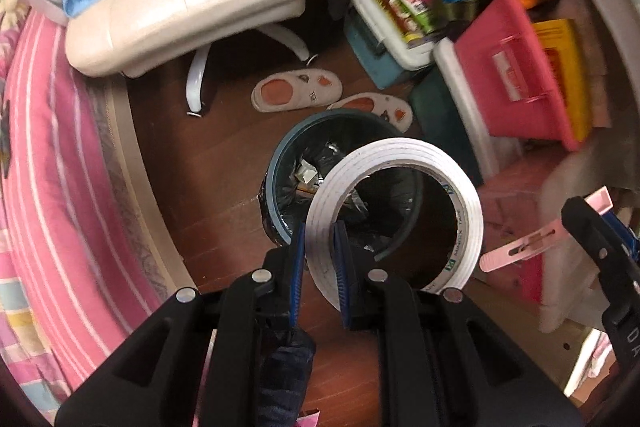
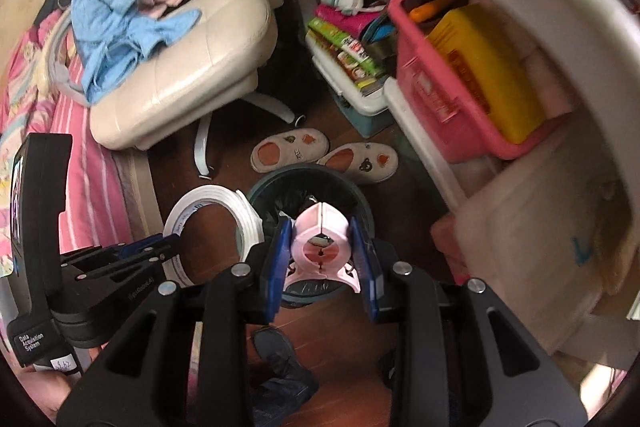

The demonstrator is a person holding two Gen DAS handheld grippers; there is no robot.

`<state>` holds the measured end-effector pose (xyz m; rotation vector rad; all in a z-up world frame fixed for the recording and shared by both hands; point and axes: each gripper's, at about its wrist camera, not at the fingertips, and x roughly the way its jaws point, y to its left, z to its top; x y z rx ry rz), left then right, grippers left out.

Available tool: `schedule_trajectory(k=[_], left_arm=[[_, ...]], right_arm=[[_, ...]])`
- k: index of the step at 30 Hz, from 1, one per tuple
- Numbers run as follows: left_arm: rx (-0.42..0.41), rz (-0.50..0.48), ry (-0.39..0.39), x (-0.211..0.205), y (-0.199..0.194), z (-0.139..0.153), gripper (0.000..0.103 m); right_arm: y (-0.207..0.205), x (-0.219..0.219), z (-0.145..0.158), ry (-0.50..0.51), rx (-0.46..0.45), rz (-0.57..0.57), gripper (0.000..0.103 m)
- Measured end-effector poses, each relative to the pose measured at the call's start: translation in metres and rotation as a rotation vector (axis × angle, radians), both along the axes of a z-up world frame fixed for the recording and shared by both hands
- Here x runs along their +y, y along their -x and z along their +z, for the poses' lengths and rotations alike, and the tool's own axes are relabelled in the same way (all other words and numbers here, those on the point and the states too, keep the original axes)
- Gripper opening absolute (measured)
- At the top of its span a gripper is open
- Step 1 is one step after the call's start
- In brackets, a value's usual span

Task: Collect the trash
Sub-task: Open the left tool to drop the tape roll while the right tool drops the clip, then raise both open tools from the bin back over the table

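Overhead, the left gripper (image 1: 320, 259) pinches a white tape roll (image 1: 394, 215) marked "MINRIX TAPE", and the right gripper (image 2: 322, 259) clamps a pink clothes peg (image 2: 320, 247). Both hang directly above the lined bin (image 1: 276, 163) on the floor, the peg nearer its centre, the roll over its rim.

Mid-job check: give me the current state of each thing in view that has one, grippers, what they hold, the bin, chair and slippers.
left gripper: shut on the tape roll's rim.
tape roll: held upright over the bin.
right gripper: shut on the pink clip.
pink clip: held above the bin.
trash bin: open, bag-lined, some scraps inside.
chair: blue cloth draped on its seat.
slippers: on the floor, soles down, beside the bin.
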<state>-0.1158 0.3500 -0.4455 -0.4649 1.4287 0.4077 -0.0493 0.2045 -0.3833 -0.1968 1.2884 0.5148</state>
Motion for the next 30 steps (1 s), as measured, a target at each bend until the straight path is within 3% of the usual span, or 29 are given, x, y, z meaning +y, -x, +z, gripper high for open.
schedule_trajectory(k=[10,17,18,20,24,27,30], left_arm=[[0.024,0.013,0.007,0.011,-0.008,-0.112,0.015],[0.040,0.006,0.005,0.017,-0.014,-0.172,0.015],[0.041,0.004,0.007,0.018,-0.016,-0.176,0.015],[0.041,-0.006,0.008,0.017,-0.019,-0.184,0.018],[0.036,-0.008,0.015,0.020,-0.024,-0.189,0.029],[0.027,-0.015,0.010,0.022,-0.028,-0.185,0.043],[0.021,-0.017,0.008,0.022,-0.032,-0.176,0.049]], right_arm=[[-0.007,0.017,-0.117,0.025,0.025,0.049,0.032],[-0.010,0.022,-0.184,0.036,0.041,0.066,0.032],[-0.011,0.024,-0.189,0.036,0.044,0.068,0.032],[-0.011,0.026,-0.199,0.029,0.052,0.078,0.044],[-0.012,0.029,-0.205,0.026,0.049,0.087,0.057],[-0.014,0.028,-0.202,0.025,0.049,0.084,0.058],[-0.016,0.027,-0.196,0.025,0.048,0.077,0.060]])
